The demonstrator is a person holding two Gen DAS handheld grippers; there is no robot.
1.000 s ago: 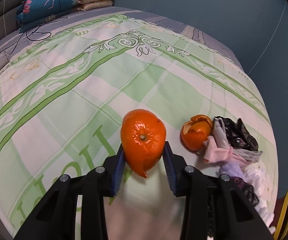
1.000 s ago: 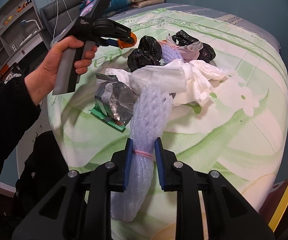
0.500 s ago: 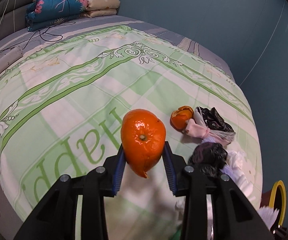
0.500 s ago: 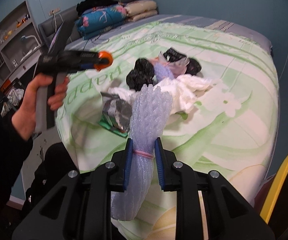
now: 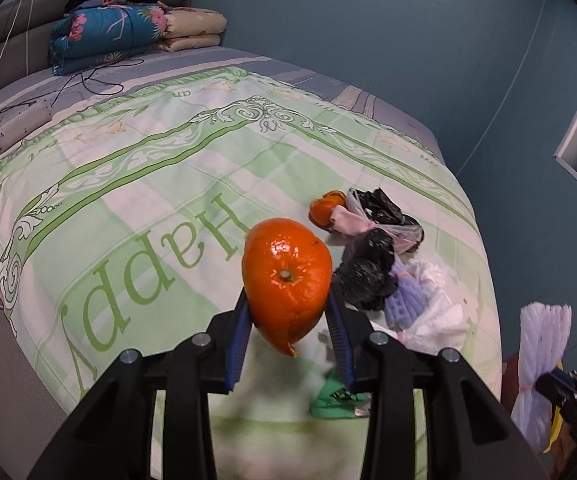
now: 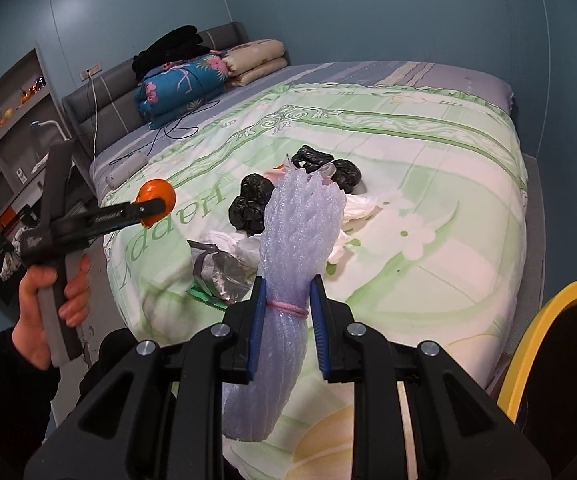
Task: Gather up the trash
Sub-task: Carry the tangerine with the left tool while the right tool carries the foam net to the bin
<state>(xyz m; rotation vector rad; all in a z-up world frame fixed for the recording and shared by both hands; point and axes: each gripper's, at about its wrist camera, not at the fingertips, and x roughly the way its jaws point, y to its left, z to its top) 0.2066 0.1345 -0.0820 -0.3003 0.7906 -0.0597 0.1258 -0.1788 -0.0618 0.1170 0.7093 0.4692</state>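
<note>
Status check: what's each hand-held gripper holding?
Left hand-held gripper shut on orange peel. Right hand-held gripper shut on foam net bundle. More trash on bed; yellow-rimmed bin alongside.

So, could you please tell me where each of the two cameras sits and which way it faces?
Left wrist: sits on the left gripper, looking down across the green-and-white quilted bed; its black fingers with blue pads clamp an orange mandarin peel.
Right wrist: sits on the right gripper, facing the bed's headboard end; its fingers clamp a lilac foam-net sleeve, and the person's left hand shows.
Shared: the bed, the black plastic bags, and each other's held item.
</note>
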